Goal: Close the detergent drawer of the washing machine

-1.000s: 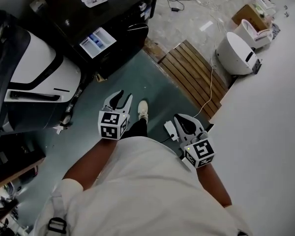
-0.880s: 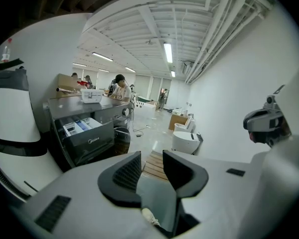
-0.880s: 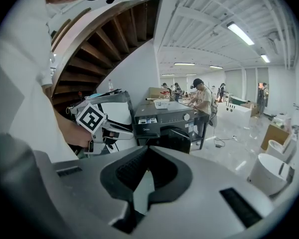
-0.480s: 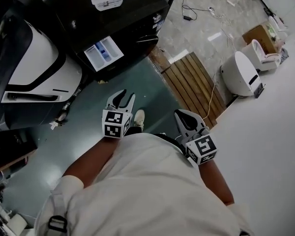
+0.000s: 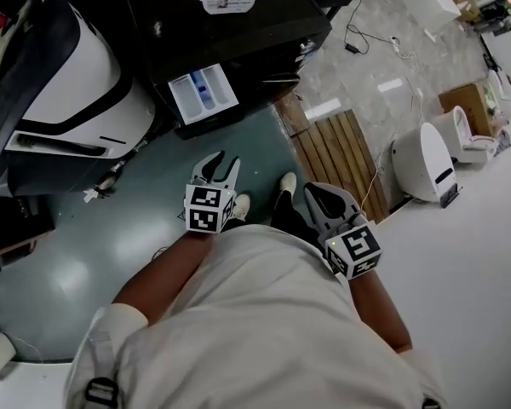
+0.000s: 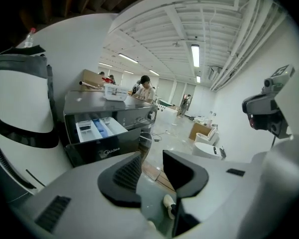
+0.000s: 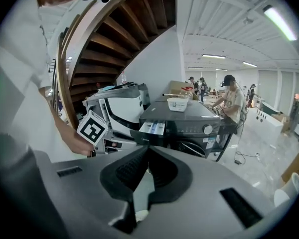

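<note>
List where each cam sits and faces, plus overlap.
Head view: on the person's head, looking steeply down at the washing machine with its open detergent drawer; shows torso, forearms, left gripper, right gripper.
Left gripper view: rides the left gripper, looks along its parted, empty jaws toward the drawer; a shoe shows below.
Right gripper view: rides the right gripper, looks along its closed jaws at the machine's front; the left hand and marker cube show at left.
Shared: all three see the open drawer.

Left gripper (image 5: 219, 162) jaws apart, empty. Right gripper (image 5: 319, 196) jaws together (tips touching). Both point forward-down, forearms (image 5: 153, 284) bare.
</note>
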The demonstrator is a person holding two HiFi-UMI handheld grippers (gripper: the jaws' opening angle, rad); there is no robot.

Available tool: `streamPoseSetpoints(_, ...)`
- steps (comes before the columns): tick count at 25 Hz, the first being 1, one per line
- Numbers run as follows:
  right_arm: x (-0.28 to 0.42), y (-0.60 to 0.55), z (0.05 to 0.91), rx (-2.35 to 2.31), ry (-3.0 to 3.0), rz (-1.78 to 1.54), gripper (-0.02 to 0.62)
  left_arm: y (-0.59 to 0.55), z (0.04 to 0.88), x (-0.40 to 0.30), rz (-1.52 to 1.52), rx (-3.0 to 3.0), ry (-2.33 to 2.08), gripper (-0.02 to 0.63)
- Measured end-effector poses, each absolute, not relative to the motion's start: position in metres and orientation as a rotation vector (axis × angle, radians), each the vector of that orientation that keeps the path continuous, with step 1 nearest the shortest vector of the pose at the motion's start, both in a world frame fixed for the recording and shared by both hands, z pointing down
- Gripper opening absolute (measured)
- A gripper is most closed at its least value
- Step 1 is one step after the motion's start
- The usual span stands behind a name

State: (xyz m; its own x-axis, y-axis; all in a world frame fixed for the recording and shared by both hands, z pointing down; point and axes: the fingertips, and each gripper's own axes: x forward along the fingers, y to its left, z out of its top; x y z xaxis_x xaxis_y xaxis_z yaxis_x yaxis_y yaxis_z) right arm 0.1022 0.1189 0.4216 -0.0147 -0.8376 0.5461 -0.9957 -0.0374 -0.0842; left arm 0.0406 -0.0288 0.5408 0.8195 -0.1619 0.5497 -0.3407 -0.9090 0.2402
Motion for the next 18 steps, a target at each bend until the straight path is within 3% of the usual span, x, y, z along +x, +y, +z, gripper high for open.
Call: streamPoseSetpoints(18,0.200,0.023,0.439,1.419,-2.227,0.593,0.006,-0.107,0.574,0.067,0.765,2.456,-0.970,0.133)
